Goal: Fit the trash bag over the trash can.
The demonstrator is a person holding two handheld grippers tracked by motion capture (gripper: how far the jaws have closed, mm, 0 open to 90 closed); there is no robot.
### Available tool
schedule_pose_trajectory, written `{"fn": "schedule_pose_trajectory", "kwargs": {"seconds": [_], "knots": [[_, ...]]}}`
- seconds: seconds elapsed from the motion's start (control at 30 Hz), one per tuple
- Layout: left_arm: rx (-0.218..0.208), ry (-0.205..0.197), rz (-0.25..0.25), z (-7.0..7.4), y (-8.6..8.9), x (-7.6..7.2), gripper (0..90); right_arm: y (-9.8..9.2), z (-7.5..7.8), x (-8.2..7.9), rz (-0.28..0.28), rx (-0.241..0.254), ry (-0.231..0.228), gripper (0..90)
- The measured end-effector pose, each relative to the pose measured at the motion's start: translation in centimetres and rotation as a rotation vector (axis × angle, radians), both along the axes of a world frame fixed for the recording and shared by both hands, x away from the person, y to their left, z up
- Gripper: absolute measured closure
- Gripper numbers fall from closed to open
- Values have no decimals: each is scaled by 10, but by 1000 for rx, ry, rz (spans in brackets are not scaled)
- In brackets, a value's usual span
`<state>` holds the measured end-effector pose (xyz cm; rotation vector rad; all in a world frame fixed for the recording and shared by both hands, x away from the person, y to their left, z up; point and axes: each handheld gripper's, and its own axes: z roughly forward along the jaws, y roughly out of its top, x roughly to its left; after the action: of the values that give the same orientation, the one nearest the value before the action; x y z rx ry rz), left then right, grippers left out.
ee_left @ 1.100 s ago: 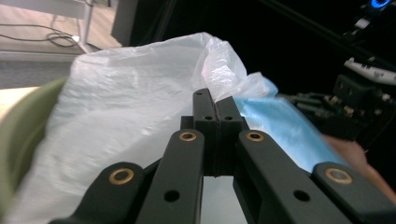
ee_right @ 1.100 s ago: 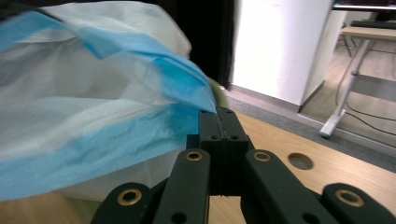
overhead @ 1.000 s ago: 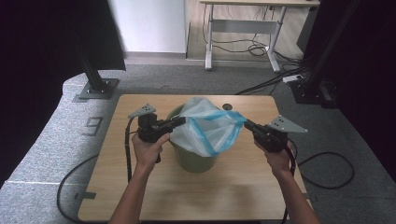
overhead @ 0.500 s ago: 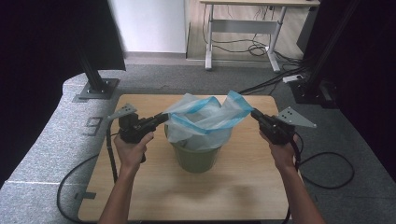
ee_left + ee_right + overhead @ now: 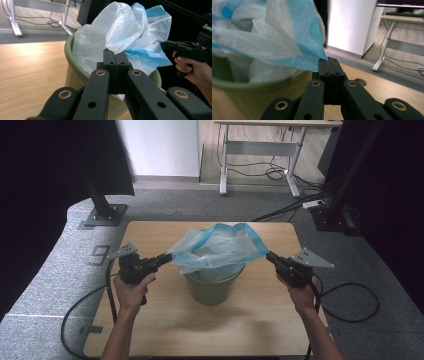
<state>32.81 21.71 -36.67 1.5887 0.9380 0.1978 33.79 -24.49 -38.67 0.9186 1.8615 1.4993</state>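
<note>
A green bin point(image 5: 212, 287) stands in the middle of the wooden table point(image 5: 150, 320). A translucent white bag with a blue rim point(image 5: 220, 247) sits in it, its mouth stretched wide above the bin. My left gripper point(image 5: 170, 256) is shut on the bag's left edge, seen close in the left gripper view as jaws pressed together on the bag point(image 5: 125, 32) at the left gripper point(image 5: 115, 53). My right gripper point(image 5: 268, 254) is shut on the bag's right blue edge; in the right gripper view the right gripper point(image 5: 328, 60) pinches the bag point(image 5: 294, 37) over the bin point(image 5: 262, 95).
Cables trail from both grippers off the table's sides. Behind the table stand a black post on a base plate point(image 5: 102, 212) at the left, a white desk frame point(image 5: 260, 150) at the back, and a dark stand point(image 5: 332, 215) at the right.
Both grippers have pulled apart sideways, the left one farther, spreading the bag's mouth wide over the bin. Both grips on the bag have held.
</note>
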Motion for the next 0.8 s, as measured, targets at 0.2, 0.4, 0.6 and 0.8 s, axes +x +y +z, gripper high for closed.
{"fn": "schedule_pose_trajectory", "kwargs": {"seconds": [0.2, 0.4, 0.6, 0.8], "knots": [[4, 18, -22, -17, 5, -11, 896, -8, -25, -20, 46, 11, 53, 890], [-26, 31, -47, -24, 11, -19, 896, -11, -36, -32, 87, 15, 75, 890], [-34, 54, -54, -39, 16, -26, 896, -9, -53, -40, 125, -22, 127, 890], [-65, 92, -55, -53, 24, -22, 896, -4, -64, -39, 157, -39, 153, 890]]}}
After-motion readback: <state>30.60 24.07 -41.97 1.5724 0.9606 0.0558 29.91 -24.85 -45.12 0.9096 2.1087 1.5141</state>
